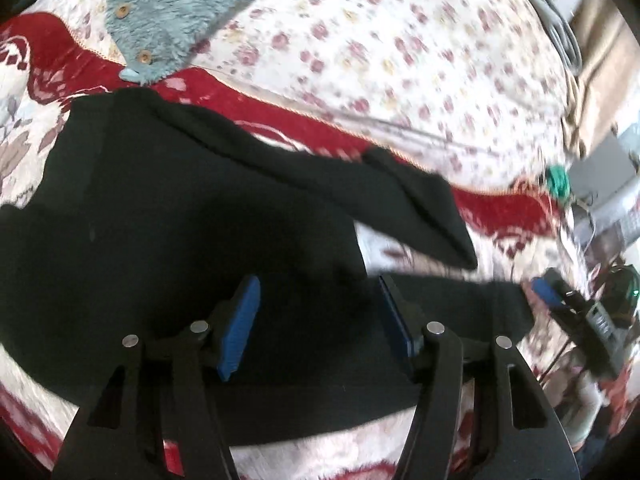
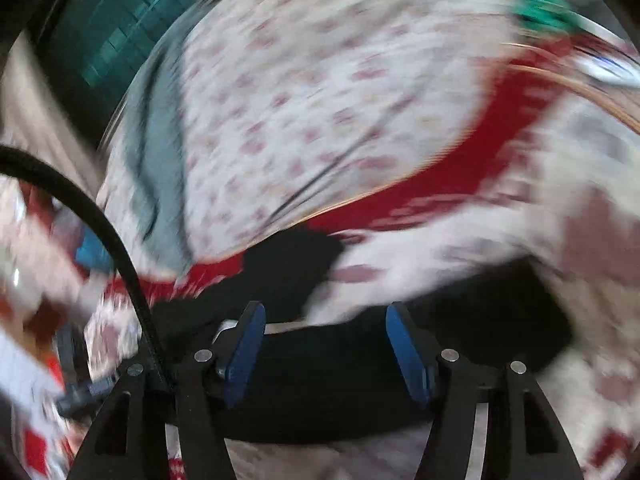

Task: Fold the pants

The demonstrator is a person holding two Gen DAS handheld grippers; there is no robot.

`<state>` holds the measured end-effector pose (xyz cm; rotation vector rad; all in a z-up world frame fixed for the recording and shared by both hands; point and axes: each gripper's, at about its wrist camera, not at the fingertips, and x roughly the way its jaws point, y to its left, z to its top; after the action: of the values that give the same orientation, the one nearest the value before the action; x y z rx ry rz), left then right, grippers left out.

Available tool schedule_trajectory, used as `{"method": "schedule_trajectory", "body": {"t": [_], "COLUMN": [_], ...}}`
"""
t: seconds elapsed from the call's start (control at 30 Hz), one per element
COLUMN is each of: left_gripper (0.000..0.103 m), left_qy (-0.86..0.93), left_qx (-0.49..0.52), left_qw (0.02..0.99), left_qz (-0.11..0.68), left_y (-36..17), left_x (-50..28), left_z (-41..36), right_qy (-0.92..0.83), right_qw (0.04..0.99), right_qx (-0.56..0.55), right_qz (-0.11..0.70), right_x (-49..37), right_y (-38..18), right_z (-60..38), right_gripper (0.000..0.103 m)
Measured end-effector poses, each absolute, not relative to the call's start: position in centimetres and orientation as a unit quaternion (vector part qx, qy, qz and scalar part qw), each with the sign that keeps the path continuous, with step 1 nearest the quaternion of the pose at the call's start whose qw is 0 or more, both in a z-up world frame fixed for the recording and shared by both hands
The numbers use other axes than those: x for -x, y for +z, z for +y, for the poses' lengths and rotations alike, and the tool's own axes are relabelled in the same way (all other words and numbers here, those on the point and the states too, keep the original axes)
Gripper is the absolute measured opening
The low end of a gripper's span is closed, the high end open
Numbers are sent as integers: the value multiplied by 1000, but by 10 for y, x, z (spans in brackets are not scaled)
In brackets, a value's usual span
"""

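Black pants (image 1: 168, 216) lie spread on a red and white patterned blanket (image 1: 24, 148). One leg end (image 1: 436, 212) points right and the other runs along the near edge to the right. My left gripper (image 1: 316, 312) is open above the black cloth, its blue pads (image 1: 240, 324) apart and holding nothing. My right gripper (image 2: 324, 344) is open over a black pant leg (image 2: 340, 380), with nothing between the pads (image 2: 408, 356). It also shows at the right edge of the left wrist view (image 1: 552, 292). The right wrist view is heavily blurred.
A teal fuzzy garment (image 1: 172, 16) with wooden buttons lies at the back on a floral sheet (image 1: 380, 52). A green item (image 1: 558, 180) sits at the blanket's right edge. A black cable (image 2: 100, 224) curves at the left of the right wrist view.
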<state>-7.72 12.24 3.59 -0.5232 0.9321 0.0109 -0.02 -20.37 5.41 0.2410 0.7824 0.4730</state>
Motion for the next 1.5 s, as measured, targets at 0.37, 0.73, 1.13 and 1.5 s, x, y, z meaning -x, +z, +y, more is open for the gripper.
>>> {"method": "schedule_trajectory", "body": {"t": [0.37,0.73,1.13,1.5], "left_gripper": [61,61,9,6], "left_qy": [21,64,93,66], "left_qx": [341,364,318,305], "left_qw": [822,802,820,857], "left_qz": [455,469,467,411], "left_y": [21,1,-8,51], "left_x": [14,-31,-52,-1], "left_z": [170,179,179,165], "right_qy": [251,281,289,250], "right_qw": [871,844,875,889], "right_qx": [93,37,-172,-230], "right_qz": [413,455,347,308], "right_x": [-92,-163,-123,-74], "right_y": [11,-28,46,67], "right_z": [-29,-25,-167,-250], "right_gripper": [61,14,6,5]}}
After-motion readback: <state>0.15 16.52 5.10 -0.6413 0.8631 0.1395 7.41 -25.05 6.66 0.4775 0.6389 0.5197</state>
